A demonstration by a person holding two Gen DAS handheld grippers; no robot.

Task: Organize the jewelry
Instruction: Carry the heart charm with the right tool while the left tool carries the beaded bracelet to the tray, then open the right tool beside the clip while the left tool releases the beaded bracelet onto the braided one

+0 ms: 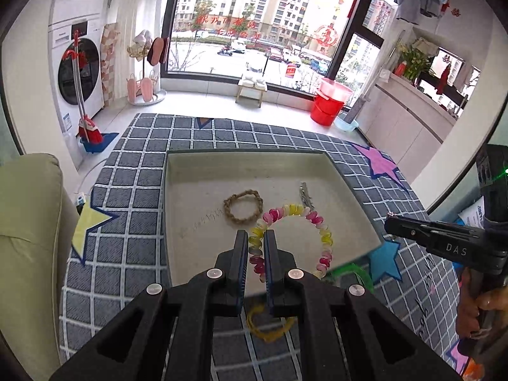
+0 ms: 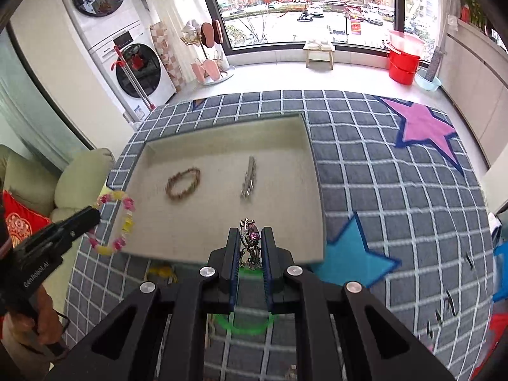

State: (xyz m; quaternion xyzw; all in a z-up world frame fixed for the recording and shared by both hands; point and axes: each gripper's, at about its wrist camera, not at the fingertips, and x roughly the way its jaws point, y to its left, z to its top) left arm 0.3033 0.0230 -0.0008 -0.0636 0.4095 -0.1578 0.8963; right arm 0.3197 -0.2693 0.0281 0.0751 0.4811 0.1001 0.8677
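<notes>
My left gripper point(image 1: 256, 234) is shut on a pink, yellow and white bead bracelet point(image 1: 320, 222), which hangs above the near part of a beige tray point(image 1: 203, 171). In the tray lie a braided tan bracelet point(image 1: 243, 207) and a silver hair clip point(image 1: 305, 194). My right gripper point(image 2: 250, 231) is shut on a silver ornament with a purple stone point(image 2: 251, 238), held over the tray's point(image 2: 285, 146) near edge. From the right wrist view the left gripper point(image 2: 95, 214) comes in at the left with the bead bracelet point(image 2: 122, 222), and the tan bracelet point(image 2: 183, 183) and clip point(image 2: 249, 176) rest in the tray.
The tray sits on a grey checked cloth point(image 1: 133, 247) with coloured stars. A yellow ring point(image 1: 270, 327) and a green ring point(image 2: 244, 324) lie on the cloth below the grippers. A cream sofa point(image 1: 28, 222) stands at the left. Red buckets point(image 1: 330, 104) and a washing machine point(image 1: 79, 73) stand beyond.
</notes>
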